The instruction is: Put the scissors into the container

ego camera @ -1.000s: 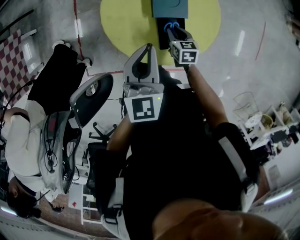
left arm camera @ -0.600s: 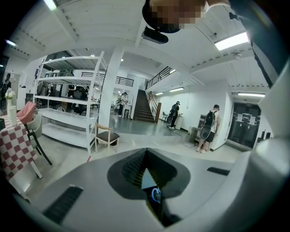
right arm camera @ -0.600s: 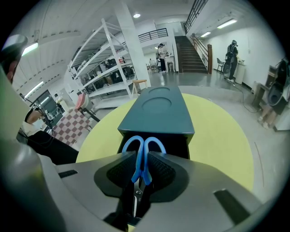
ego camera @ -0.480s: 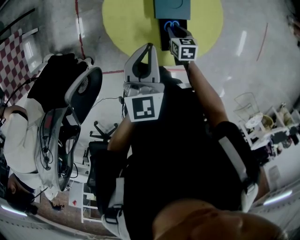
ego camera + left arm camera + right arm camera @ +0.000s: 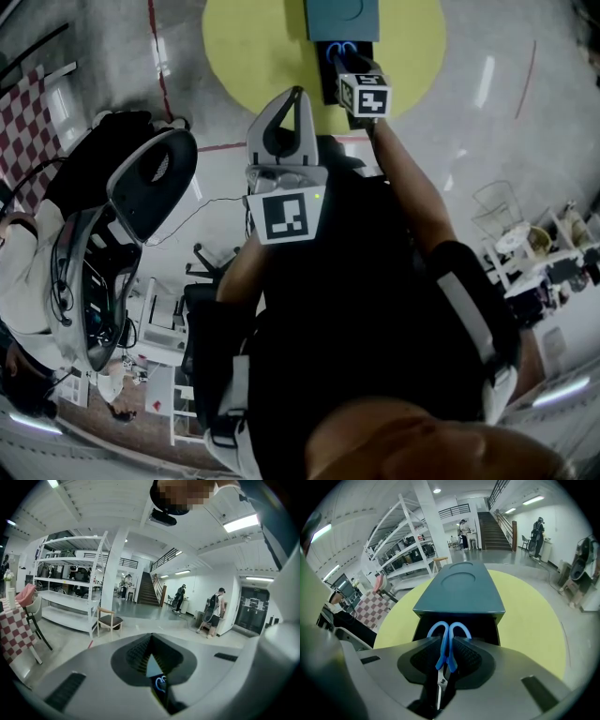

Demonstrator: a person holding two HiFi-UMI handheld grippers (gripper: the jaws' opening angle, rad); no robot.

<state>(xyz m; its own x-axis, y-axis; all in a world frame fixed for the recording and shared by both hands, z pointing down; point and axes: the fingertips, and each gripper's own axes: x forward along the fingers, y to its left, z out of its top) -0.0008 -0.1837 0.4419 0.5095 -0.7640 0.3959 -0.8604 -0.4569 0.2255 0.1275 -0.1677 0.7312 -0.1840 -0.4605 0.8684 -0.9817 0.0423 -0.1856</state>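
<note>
Blue-handled scissors are clamped between the pads of my right gripper, handles pointing forward and blades back toward the camera. They hang over the open black drawer of a teal container on a round yellow table. From the head view, the right gripper reaches out to the drawer below the container, and the scissors' handles show just beyond it. My left gripper is held back near my body, jaws shut together on nothing.
At the left a seated person and a grey office chair stand on the floor. A checkered tablecloth lies at the far left. Shelving with small items stands at the right. A red line runs along the floor.
The office chair at the left has swung round and shifted. My right gripper has edged slightly forward over the drawer. The left gripper has stayed in place.
</note>
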